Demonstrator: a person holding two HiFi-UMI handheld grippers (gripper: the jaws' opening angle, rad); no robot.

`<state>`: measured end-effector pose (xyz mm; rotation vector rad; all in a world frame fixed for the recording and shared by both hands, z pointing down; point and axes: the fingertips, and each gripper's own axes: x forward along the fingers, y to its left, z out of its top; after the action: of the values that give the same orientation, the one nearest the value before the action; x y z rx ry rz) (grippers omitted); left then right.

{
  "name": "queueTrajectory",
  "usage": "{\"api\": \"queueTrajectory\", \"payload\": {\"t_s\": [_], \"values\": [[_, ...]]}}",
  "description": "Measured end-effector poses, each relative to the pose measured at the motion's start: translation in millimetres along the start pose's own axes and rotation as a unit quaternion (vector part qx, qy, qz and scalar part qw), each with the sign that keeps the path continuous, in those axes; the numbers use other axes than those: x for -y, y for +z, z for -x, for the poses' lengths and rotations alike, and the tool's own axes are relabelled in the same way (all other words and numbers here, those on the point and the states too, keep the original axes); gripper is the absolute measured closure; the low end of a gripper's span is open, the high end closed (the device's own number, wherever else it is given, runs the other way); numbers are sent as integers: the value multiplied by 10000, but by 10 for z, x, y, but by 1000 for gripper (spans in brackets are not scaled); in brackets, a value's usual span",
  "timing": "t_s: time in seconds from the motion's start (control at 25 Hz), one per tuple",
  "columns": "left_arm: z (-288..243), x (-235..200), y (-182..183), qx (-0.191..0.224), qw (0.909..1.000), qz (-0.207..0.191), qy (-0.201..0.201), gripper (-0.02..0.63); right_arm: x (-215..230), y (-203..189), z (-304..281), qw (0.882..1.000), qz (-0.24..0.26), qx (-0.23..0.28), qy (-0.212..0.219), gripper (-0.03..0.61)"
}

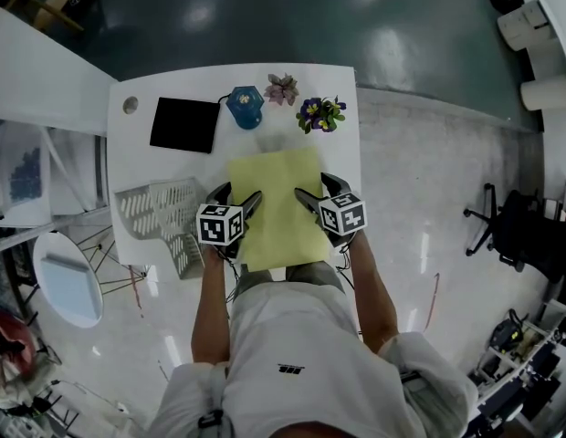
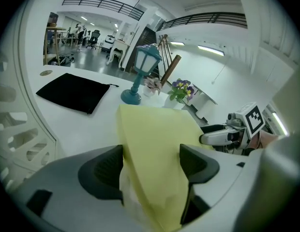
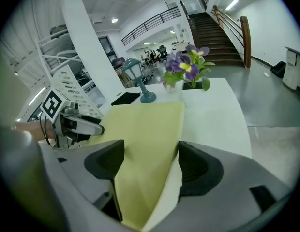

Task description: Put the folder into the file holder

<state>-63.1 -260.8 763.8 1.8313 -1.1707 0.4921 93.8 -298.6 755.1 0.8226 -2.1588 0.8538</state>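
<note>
Folder [image 1: 276, 190], long axis pointing away from person [image 1: 292, 363]; left hand-held gripper [image 1: 237, 196], right hand-held gripper [image 1: 319, 190] both released, astride its sides.

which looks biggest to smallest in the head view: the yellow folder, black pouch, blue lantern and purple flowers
1. yellow folder
2. black pouch
3. blue lantern and purple flowers: these two look about alike in size, so they are not ranked against each other.
</note>
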Motion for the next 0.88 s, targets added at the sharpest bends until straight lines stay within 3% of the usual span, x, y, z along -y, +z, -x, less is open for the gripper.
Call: {"api": "queueTrajectory", "payload": {"t_s": [0.44,0.88], "values": [[409,363,478,582,9967,-561,3,256,-135,387,577,9965,247,717,-347,235],[835,741,876,1112,9877,-1094,-71,258,-232,880,1164,9830,543,1637,-629,267]]}}
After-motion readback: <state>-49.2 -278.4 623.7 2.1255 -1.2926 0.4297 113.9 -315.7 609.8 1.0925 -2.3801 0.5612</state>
